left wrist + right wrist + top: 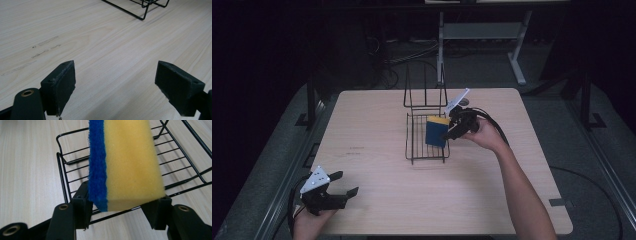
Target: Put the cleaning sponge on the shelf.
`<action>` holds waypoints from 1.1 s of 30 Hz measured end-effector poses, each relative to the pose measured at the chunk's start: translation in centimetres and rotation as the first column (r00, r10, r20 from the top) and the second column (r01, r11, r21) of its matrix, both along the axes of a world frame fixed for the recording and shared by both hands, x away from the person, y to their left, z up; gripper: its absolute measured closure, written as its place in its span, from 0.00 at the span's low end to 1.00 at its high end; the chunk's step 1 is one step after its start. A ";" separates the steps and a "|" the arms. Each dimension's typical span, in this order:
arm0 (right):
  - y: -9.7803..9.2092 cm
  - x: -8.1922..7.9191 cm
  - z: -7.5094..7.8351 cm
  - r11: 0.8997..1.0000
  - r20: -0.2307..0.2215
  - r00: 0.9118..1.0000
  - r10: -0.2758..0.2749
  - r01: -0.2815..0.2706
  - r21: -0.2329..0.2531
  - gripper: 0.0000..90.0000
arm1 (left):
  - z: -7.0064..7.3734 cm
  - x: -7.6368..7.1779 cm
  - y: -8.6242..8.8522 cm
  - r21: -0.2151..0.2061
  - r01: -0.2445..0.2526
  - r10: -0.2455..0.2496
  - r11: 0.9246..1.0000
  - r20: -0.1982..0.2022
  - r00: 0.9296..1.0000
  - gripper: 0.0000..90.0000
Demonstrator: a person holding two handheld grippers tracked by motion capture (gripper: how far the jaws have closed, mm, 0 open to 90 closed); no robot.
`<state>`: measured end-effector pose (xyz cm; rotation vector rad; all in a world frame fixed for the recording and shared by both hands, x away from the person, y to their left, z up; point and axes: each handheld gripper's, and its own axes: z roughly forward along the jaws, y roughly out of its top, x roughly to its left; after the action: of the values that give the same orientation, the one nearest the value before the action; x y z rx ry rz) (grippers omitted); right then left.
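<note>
Right tongs [451,131] grasp the blue-and-yellow rectangular sponge [436,131] above the black wire rack [426,151] mid-counter; lower it level before releasing. Left tongs [346,184] idle, released, near-left corner.

I see a light wooden table [377,150] on a grey floor [592,165]. Behind it the room is dark, with a white desk frame [512,45] and black cables [387,55].
</note>
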<state>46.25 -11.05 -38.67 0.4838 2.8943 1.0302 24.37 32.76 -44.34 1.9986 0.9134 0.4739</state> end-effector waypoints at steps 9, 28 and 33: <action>-0.4 -0.2 0.4 1.000 -0.007 1.000 -0.004 0.004 0.004 0.45 | 0.0 0.0 -0.1 0.001 0.001 -0.001 1.000 -0.001 1.000 0.18; -1.5 -0.8 1.1 1.000 -0.003 1.000 -0.024 0.024 -0.005 0.36 | 0.0 0.0 -0.1 0.001 0.000 0.000 1.000 0.000 1.000 0.18; -2.0 -1.0 1.1 1.000 -0.001 1.000 -0.031 0.031 -0.007 0.35 | 0.0 0.0 -0.2 0.002 0.002 -0.002 1.000 0.000 1.000 0.18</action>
<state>45.22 -13.01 -37.58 0.5267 2.8810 1.0163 24.39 32.59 -44.37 2.0013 0.9111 0.4732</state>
